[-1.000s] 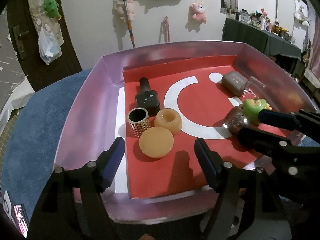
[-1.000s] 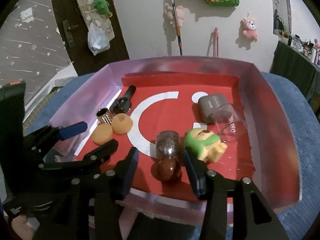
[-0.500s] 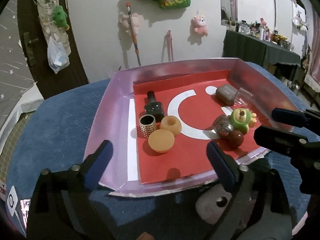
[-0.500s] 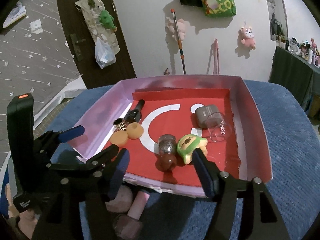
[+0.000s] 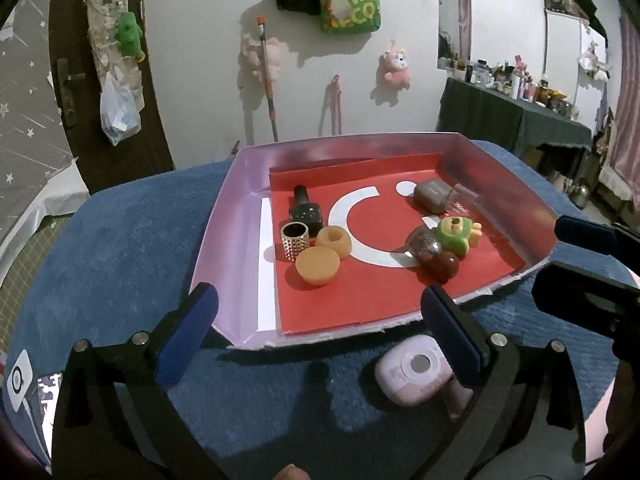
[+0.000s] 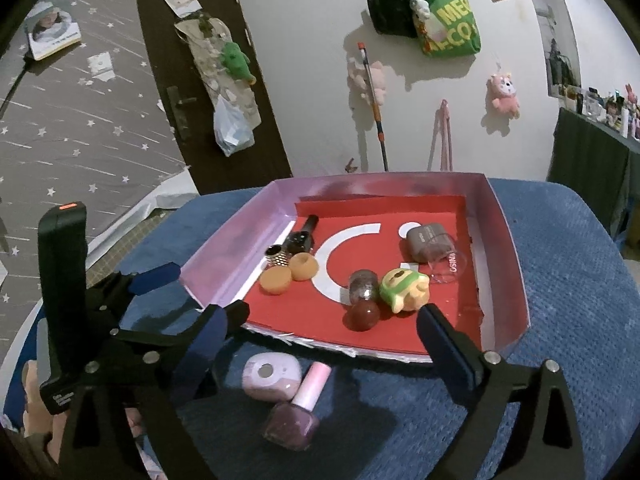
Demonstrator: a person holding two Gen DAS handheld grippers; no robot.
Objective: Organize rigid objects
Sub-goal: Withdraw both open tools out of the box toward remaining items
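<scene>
Opening, empty: both hand-held grippers (image 5: pixel 318 322) (image 6: pixel 326 330); clear cup (image 6: pixel 446 266) lettered "OSINO".

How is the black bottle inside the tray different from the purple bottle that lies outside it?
The black bottle lies inside the tray, near its left wall; the purple bottle lies on the blue cloth in front of the tray. The black bottle has a black cap; the purple bottle has a pale pink cap. The black bottle has a studded ring beside it; the purple bottle has a pale lilac case beside it. Both lie on their sides, held by no gripper.
</scene>
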